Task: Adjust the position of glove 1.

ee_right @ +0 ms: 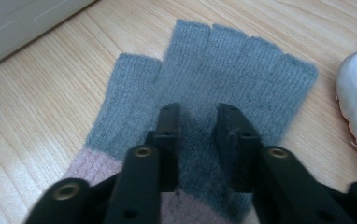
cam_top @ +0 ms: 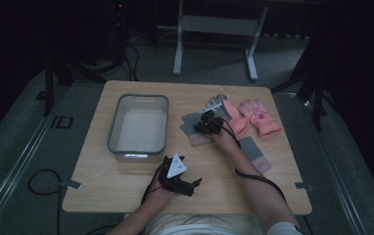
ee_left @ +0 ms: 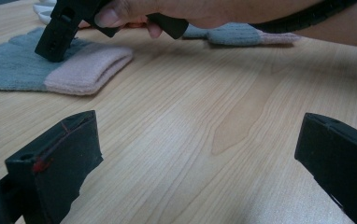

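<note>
Lying flat on wooden table: grey glove

No readable text, label, brand, number or sign appears on anything here.

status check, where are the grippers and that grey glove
Right gripper down on grey glove, jaws narrow, grip unconfirmed. Left gripper open, idle over bare table. Nothing blocking.

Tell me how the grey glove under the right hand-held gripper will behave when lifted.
The grey glove is knitted and lies flat on the table, so it will probably hang limp and fold. It looks thin and light, so likely easy to lift. The right hand-held gripper has its jaws narrowly parted over the palm; a pinch may bunch the fabric.
</note>
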